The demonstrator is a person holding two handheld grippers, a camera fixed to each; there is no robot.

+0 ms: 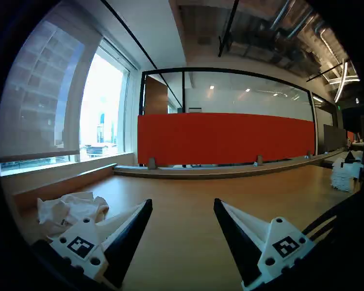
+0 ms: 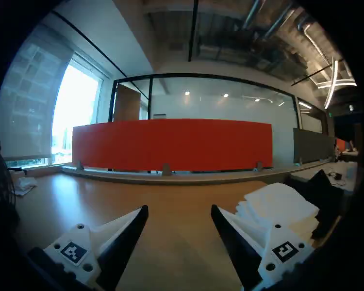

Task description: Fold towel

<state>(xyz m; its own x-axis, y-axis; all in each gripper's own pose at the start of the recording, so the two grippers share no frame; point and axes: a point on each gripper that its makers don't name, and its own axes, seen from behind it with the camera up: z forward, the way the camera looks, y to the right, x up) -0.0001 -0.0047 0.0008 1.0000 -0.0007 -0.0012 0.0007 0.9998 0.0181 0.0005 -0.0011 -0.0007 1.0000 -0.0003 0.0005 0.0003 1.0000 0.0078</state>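
Our left gripper (image 1: pixel 182 201) has its fingers spread wide with nothing between them; so does our right gripper (image 2: pixel 178 207); both hover over the wooden table (image 1: pixel 191 242). The crumpled towel (image 1: pixel 70 209) lies just left of the left gripper; a stack of folded towels (image 2: pixel 279 206) sits close beside the right one. We judge that pinching a wad instead of a corner would lift a lump; a careless swing could topple the stack.

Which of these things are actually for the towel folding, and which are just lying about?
For the job: crumpled white towel; stack of folded towels; left gripper and right gripper, both open and empty.
Just there: red divider; window; wooden desk.
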